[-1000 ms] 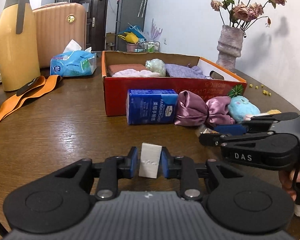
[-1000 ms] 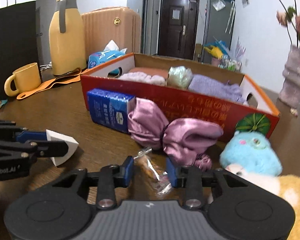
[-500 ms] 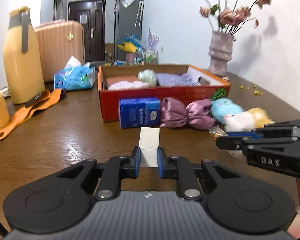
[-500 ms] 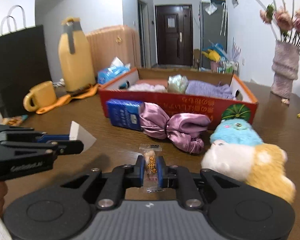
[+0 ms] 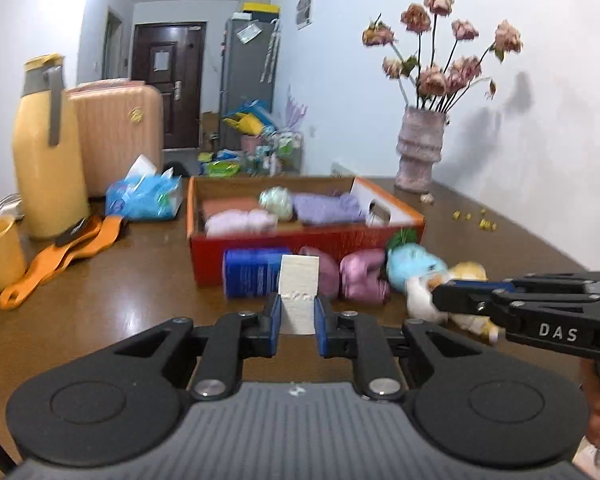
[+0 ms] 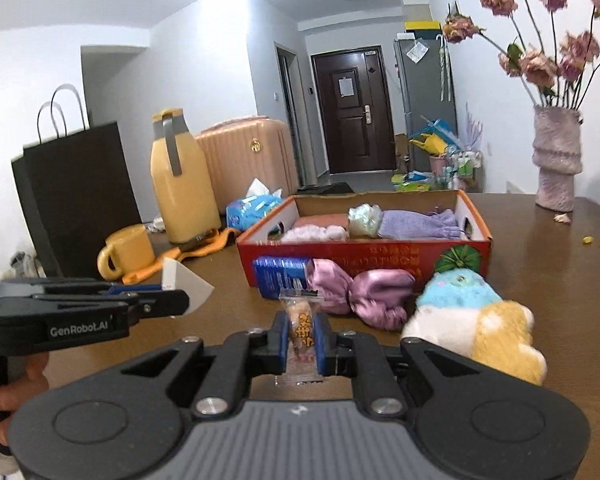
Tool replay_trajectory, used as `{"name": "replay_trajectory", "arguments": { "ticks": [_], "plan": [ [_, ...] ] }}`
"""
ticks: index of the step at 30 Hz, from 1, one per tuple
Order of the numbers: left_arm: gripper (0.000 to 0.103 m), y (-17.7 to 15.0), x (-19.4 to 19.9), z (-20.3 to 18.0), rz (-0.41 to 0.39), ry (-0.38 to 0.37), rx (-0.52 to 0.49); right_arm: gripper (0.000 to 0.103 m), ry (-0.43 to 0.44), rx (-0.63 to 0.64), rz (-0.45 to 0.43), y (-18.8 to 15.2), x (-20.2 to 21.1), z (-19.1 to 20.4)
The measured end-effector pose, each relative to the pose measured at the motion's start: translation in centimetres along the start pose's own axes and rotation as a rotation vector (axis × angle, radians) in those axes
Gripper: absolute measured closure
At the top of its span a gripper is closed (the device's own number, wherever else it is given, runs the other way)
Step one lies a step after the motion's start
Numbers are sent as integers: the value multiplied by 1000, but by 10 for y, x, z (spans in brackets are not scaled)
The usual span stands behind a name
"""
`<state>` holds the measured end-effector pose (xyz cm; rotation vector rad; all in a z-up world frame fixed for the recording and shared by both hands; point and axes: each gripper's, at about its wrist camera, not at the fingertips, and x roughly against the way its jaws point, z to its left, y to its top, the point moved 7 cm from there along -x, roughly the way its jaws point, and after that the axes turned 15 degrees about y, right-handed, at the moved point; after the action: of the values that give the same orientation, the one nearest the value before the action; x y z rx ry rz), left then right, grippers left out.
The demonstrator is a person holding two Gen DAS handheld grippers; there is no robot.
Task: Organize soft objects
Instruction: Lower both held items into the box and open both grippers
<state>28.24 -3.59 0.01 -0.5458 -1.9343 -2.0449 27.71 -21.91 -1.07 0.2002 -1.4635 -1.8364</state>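
Gripping a white sponge wedge [image 5: 299, 292], the left gripper [image 5: 297, 320] has it pinched between both pads, raised clear of the table [image 5: 120, 304]. Its jaws were closing moments ago and now clamp the wedge by its narrow end, so the wide face stands up ahead.

The right gripper [image 6: 303, 338] is likewise clamped on a small wrapped snack [image 6: 301, 322], jaws just closed on it, wrapper sticking out above and below the pads. Both loads hang off the table, level with each other, side by side.

Ahead, between grippers and box [image 6: 364, 256]: blue tissue pack [image 6: 282, 276], pink satin bow [image 6: 360, 290], plush toy [image 6: 472, 316], all lying against or near the box's front wall. Box already holds folded cloths and a pale ball.

Judgement: both items lifted for carrying to the box; loose things in front are not yet sorted.
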Motion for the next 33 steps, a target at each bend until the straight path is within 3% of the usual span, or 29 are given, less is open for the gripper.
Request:
{"name": "replay_trajectory", "arguments": {
  "ticks": [5,8,12,16,18,19,20,21,27,33],
  "plan": [
    [85,65,-68,15,37,3,-12,90,79,-121,14,65,-63,-41],
    [85,83,-127,21,137,19,-33,90,68,-224,66,90,-118,-78],
    [85,79,-182,23,230,50,-83,90,31,-310,188,89,-189,-112],
    [83,64,-216,25,307,79,-110,90,0,-321,290,77,-242,-123],
    [77,59,-224,28,326,66,-107,86,-8,-325,321,72,-256,-123],
    [72,59,-225,29,320,57,-103,82,-10,-330,331,70,-261,-122],
    [60,60,-225,30,314,53,-100,79,1,-339,331,69,-264,-122],
    [58,62,-225,32,304,50,-95,80,17,-335,327,70,-266,-120],
    [57,79,-216,39,273,72,-69,78,2,-294,279,87,-246,-115],
    [51,102,-167,55,169,120,-26,60,-85,-175,193,116,-175,-119]
  ]
}}
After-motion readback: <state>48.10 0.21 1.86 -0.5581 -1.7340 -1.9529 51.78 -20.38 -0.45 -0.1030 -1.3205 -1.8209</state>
